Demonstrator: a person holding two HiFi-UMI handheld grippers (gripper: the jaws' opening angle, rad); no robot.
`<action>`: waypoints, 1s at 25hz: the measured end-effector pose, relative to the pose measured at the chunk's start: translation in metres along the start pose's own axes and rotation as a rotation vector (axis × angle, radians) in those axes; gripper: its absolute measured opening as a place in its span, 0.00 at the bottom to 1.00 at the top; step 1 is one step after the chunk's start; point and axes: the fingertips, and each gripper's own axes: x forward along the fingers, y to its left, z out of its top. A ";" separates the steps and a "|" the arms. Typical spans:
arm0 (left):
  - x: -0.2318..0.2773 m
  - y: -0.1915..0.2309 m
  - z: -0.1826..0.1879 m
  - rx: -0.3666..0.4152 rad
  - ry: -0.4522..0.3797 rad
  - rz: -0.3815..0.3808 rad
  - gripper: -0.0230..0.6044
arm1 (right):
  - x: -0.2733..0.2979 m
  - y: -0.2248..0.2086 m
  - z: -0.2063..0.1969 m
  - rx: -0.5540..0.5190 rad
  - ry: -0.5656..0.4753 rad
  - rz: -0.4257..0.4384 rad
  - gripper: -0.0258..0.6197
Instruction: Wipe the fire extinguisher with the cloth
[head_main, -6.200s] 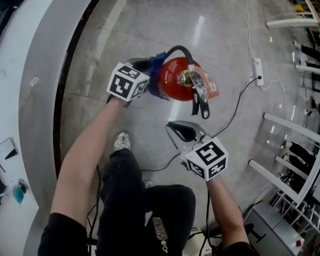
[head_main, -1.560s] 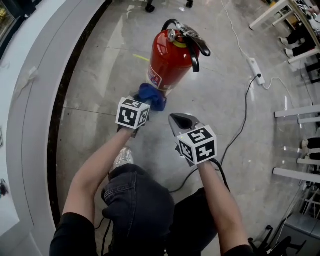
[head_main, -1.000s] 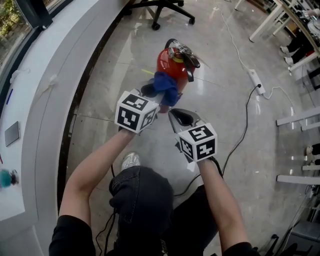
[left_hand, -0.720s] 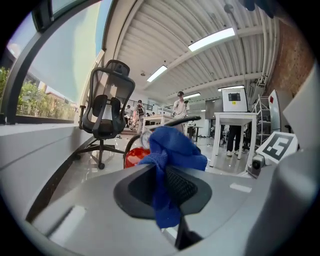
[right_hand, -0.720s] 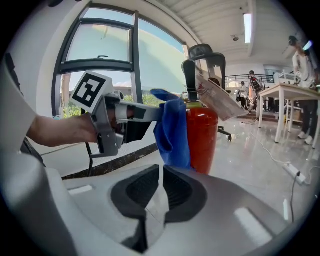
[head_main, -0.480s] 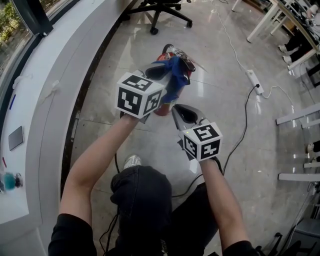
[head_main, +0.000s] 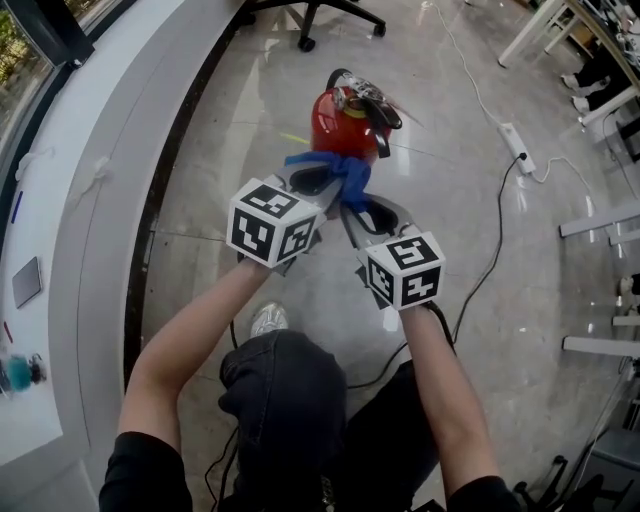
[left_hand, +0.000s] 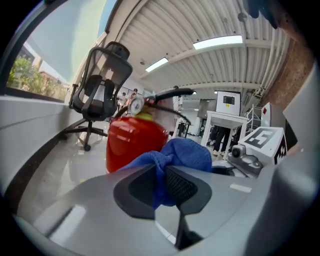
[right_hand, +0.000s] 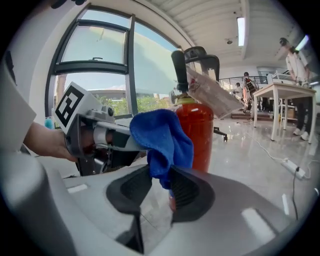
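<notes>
Cloth (head_main: 338, 170) lower, pinched in left fingers (left_hand: 181, 186); right fingers (right_hand: 186, 192) newly apart around it; extinguisher (head_main: 330, 120) base hidden.

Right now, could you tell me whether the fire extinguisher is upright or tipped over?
Upright: the fire extinguisher stands on the floor, valve and handle on top.

The floor (head_main: 220, 120) was of polished grey stone and reflected the lamps. Along the left side ran a curved white bench (head_main: 80, 230) with a dark strip (head_main: 170, 180) at its foot. A black office chair (left_hand: 100, 92) stood near a large window (right_hand: 95, 45). Long light strips (left_hand: 217, 42) shone in the ribbed ceiling (left_hand: 165, 30). White tables (right_hand: 287, 92) stood at the right, and a white power strip (head_main: 516, 148) lay on the floor.
</notes>
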 end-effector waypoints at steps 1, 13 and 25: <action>0.003 0.005 -0.012 -0.024 0.017 0.000 0.11 | 0.003 -0.001 -0.007 0.005 0.023 -0.003 0.20; 0.051 0.034 -0.135 -0.089 0.179 0.000 0.11 | 0.004 -0.017 -0.068 0.033 0.176 -0.003 0.12; 0.081 0.052 -0.222 -0.115 0.365 0.021 0.11 | -0.007 -0.040 -0.093 0.063 0.241 -0.037 0.11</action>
